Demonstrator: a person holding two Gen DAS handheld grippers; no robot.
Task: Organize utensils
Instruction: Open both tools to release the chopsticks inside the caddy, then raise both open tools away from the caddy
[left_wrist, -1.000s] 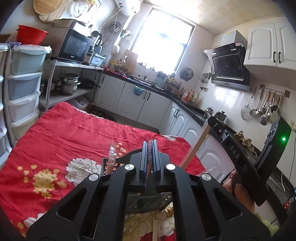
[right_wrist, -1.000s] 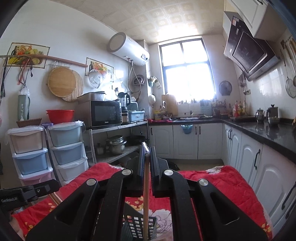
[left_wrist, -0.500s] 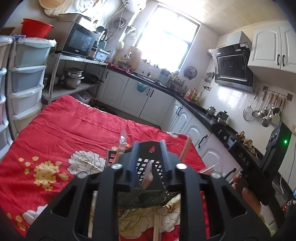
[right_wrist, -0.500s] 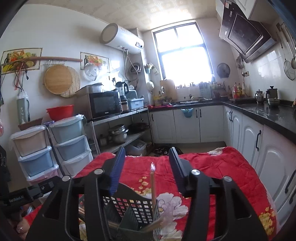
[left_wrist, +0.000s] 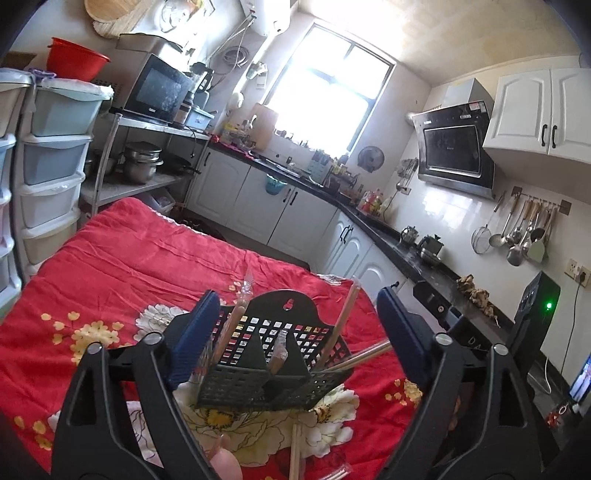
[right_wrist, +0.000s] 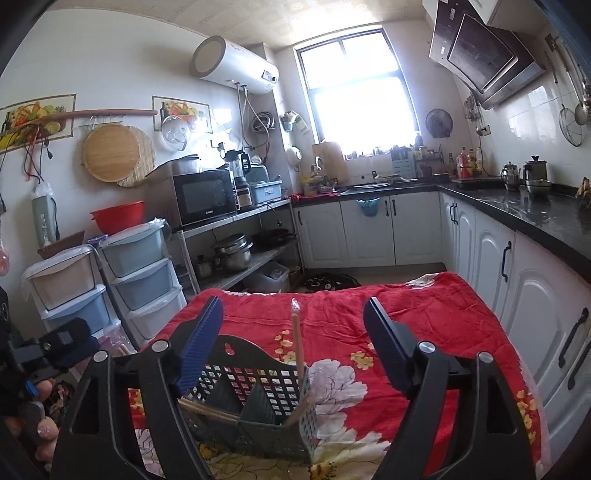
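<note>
Chopsticks released into holder as both grippers' fingers opened.

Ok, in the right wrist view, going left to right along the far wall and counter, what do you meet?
Round wooden board → black microwave → white cylindrical water heater → bright window → steel kettle.

Both grippers spread wide, nothing between the pads.

The left gripper points slightly downward, its jaws having just been opening; its blue pads stand far apart and grip nothing. The right gripper, also tipped a little downward, has likewise just been opening and is empty. A hand shows at the near left in the right wrist view.
</note>
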